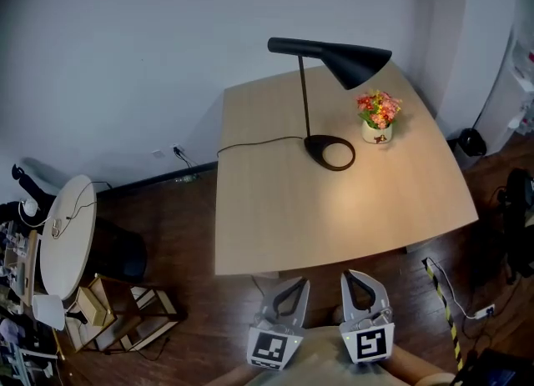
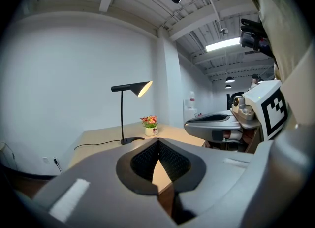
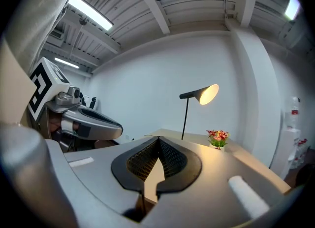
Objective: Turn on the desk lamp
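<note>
Glowing on the table [image 1: 275,226], the desk lamp [image 1: 350,61] faces left hand-held gripper [image 1: 299,282] and right hand-held gripper [image 1: 356,275], both closed, empty.

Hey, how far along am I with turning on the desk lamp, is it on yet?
Done, by the look of it: the desk lamp glows under its shade and throws a warm pool of light on the table. Nothing is in hand: the left gripper and right gripper are shut, empty, held off the table's near edge. Nothing seems left to do.
</note>
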The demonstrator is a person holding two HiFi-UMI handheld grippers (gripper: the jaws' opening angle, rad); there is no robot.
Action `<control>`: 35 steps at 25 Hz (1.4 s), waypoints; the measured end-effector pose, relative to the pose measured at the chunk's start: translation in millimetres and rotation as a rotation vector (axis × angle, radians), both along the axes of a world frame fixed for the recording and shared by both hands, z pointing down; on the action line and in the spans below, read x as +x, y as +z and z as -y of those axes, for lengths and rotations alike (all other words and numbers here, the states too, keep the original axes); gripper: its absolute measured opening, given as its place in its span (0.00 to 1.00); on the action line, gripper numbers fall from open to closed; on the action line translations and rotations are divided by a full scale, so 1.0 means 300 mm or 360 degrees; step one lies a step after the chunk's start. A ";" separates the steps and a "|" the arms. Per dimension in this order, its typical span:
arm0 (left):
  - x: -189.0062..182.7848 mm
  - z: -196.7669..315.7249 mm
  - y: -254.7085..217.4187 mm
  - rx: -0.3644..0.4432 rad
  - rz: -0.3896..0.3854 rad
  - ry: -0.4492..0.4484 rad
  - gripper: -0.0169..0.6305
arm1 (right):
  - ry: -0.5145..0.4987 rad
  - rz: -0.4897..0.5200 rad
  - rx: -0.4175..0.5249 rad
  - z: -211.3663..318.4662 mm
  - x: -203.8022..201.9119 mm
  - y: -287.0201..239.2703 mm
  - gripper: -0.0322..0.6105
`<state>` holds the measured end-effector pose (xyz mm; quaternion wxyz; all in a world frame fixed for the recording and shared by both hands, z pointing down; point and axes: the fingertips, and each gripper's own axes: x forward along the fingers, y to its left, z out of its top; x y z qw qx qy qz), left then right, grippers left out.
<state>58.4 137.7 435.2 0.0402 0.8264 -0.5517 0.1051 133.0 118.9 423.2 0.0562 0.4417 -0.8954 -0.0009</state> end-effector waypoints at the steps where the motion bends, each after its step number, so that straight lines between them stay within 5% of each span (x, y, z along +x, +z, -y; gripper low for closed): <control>1: -0.012 0.001 0.000 0.0002 -0.0010 0.0009 0.02 | 0.0010 -0.0011 0.0011 0.000 -0.011 -0.005 0.05; 12: -0.199 -0.055 0.023 -0.0008 -0.0084 0.0064 0.02 | 0.0088 -0.0109 -0.0078 -0.077 -0.173 0.013 0.05; 35: -0.212 -0.038 0.002 0.0023 -0.0075 0.0116 0.02 | 0.0131 -0.0132 -0.0096 -0.076 -0.180 0.012 0.05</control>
